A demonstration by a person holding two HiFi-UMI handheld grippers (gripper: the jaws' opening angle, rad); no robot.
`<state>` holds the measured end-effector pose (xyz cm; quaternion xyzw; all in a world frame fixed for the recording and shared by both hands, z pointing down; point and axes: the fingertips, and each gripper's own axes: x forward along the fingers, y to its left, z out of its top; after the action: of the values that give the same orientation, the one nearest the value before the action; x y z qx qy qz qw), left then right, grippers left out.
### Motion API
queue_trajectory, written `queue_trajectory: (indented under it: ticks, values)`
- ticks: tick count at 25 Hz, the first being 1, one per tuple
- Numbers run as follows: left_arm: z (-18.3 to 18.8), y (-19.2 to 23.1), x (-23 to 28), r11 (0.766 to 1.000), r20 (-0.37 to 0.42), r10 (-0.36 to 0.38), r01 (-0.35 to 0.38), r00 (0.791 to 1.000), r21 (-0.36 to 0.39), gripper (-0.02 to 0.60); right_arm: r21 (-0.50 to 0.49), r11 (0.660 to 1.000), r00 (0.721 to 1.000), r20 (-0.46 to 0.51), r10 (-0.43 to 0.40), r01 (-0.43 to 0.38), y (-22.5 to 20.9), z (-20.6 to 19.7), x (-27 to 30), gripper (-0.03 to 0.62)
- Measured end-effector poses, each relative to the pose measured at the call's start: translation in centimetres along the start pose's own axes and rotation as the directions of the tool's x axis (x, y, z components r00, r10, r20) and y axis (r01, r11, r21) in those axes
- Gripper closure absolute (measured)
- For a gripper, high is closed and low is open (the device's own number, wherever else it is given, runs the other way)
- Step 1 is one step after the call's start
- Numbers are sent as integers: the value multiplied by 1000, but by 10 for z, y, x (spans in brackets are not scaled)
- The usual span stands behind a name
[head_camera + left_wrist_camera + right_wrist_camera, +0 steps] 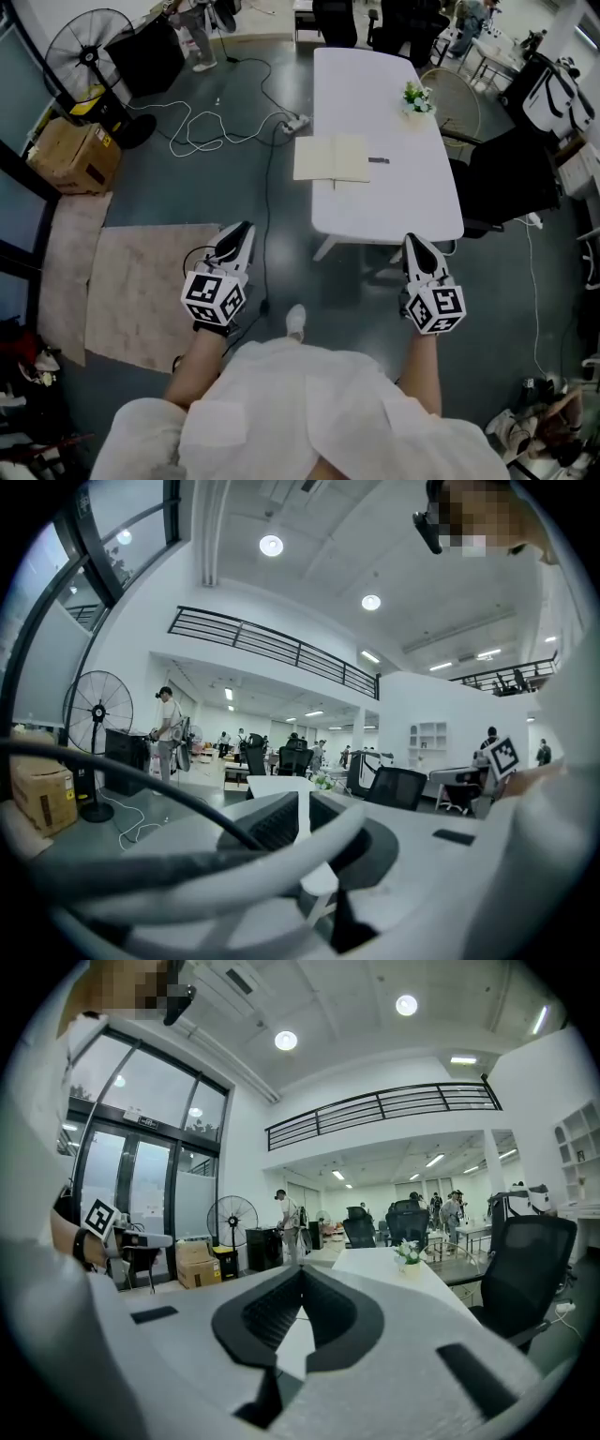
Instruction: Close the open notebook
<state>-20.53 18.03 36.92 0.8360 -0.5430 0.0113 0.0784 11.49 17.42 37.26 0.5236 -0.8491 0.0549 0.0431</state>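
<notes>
The open notebook [331, 157] lies flat with cream pages on the left part of the white table [394, 211], its left page hanging over the table's edge. Both grippers are held in the air short of the table's near end, well apart from the notebook. My left gripper [245, 229] hangs over the floor at the left with its jaws shut and empty [300, 801]. My right gripper [412, 241] sits just before the table's near right corner, also shut on nothing [302, 1275]. Both point level toward the table [389, 1267].
A small dark object [378, 160] lies right of the notebook, and a potted plant [417, 97] stands at the far right. Black office chairs [511, 178] flank the table's right side. On the floor at the left are a rug [141, 281], cables [216, 127], a box [73, 155] and a fan [89, 52].
</notes>
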Motion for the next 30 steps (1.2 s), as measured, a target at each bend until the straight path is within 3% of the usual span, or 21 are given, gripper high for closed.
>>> queue_trajectory:
  ticks: [17, 30]
  values:
    - [-11, 48, 149, 996, -83, -88, 86, 993, -34, 551, 24, 999, 999, -38, -29, 30, -56, 3, 130, 589]
    - [-42, 67, 271, 992, -180, -33, 10, 983, -129, 551, 42, 997, 990, -119, 70, -65, -124, -19, 235, 589]
